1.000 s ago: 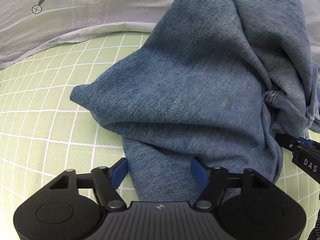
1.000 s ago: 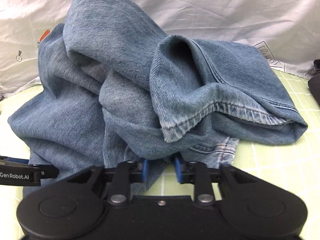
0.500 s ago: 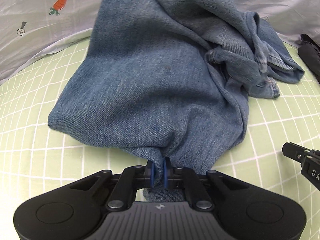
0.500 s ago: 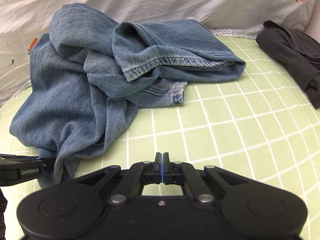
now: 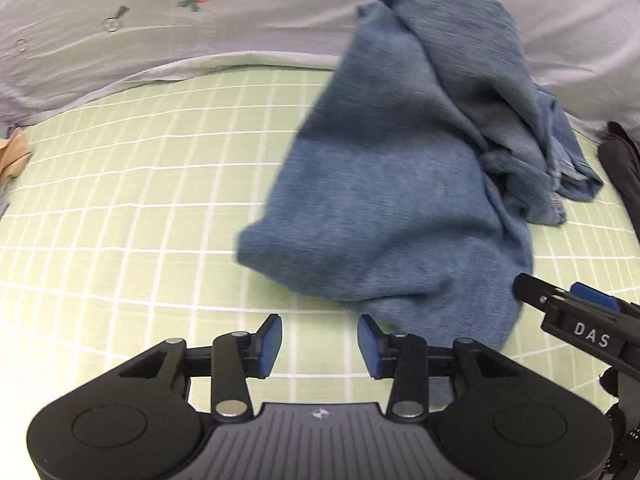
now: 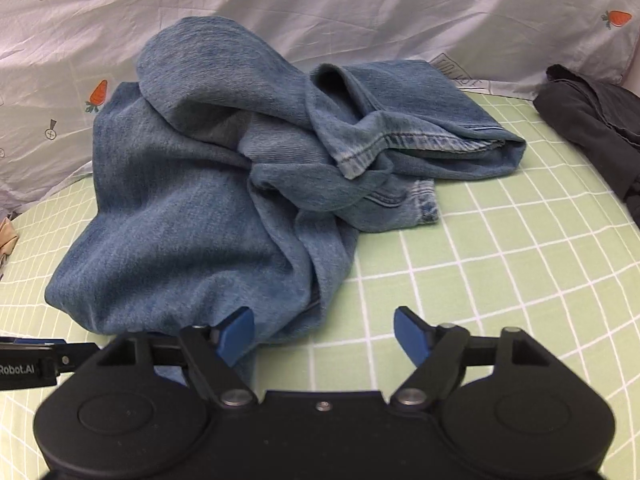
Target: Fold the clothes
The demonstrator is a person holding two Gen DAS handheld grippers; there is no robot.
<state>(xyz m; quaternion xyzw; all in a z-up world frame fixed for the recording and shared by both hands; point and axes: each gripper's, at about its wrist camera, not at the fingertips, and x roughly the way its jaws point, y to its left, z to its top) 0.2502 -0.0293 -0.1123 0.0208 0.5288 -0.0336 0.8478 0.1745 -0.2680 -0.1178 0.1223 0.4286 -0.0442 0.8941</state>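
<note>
Right wrist view: crumpled jeans [image 6: 192,208] just ahead-left of wide-spread right tool [image 6: 324,336]; left tool [image 5: 319,344] likewise agape.

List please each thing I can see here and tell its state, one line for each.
jeans: crumpled heap, unfolded, lying on the bed, gripped by nothing.
left gripper: open, empty, beside the jeans' near edge.
right gripper: open, empty, left pad at the jeans' edge.
dark garment: bunched at the right, apart from the jeans.
checked sheet: spread flat.
</note>
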